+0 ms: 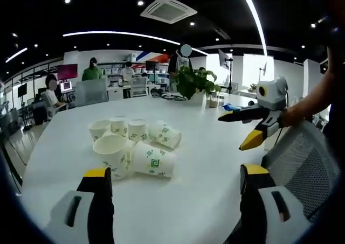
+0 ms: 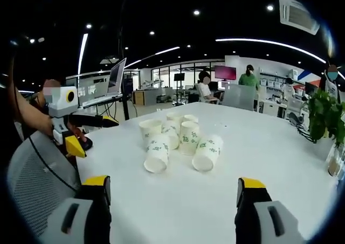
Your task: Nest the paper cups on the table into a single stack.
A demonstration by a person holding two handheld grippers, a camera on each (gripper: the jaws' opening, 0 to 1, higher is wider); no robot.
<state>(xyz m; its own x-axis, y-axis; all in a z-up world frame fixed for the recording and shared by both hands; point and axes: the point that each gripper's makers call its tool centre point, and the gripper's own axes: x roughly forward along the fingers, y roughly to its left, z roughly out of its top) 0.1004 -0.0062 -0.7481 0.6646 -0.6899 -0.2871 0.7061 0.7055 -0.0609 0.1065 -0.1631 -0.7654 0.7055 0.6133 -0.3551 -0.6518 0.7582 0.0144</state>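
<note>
White office table [image 1: 215, 168]: paper cups [image 1: 132, 144] clustered at 11 o'clock, some tipped, unstacked; left gripper [image 1: 175, 201] and right gripper [image 2: 172, 203] both spread, empty, ready for picking.

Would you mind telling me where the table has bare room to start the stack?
The white table is bare between the paper cups and the left tool, and again between the cups and the potted plant. The cup cluster itself is crowded, upright and tipped cups packed close together.
</note>
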